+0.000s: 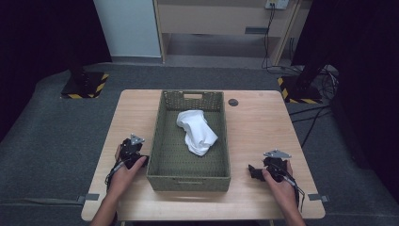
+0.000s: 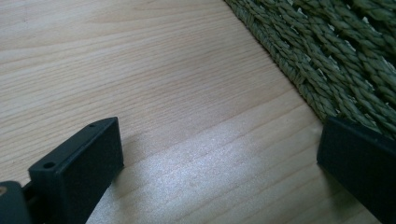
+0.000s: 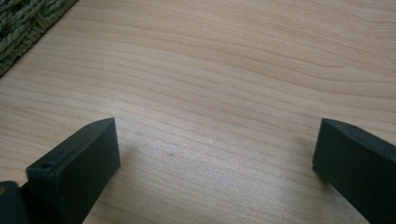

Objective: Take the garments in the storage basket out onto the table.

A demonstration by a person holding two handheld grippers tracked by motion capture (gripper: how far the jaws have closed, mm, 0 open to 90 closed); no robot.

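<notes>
A green woven basket (image 1: pixel 162 141) stands in the middle of the wooden table (image 1: pixel 263 127), and a crumpled white cloth (image 1: pixel 196 132) lies inside it. My left gripper (image 1: pixel 133 155) rests on the table just left of the basket; in the left gripper view (image 2: pixel 219 149) its jaws stand wide apart over bare wood, with the basket's wall (image 2: pixel 336 60) close at the right. To the right of the basket my right gripper (image 1: pixel 258 172) sits near the front edge. The right gripper view (image 3: pixel 215 149) has its jaws wide apart with nothing between them.
A small dark round disc (image 1: pixel 233 102) lies on the table behind the basket's right corner. Two stand bases with yellow-black tape (image 1: pixel 84 84) (image 1: pixel 301 89) sit on the grey floor beyond the table. Cables (image 1: pixel 310 113) trail on the floor at the right.
</notes>
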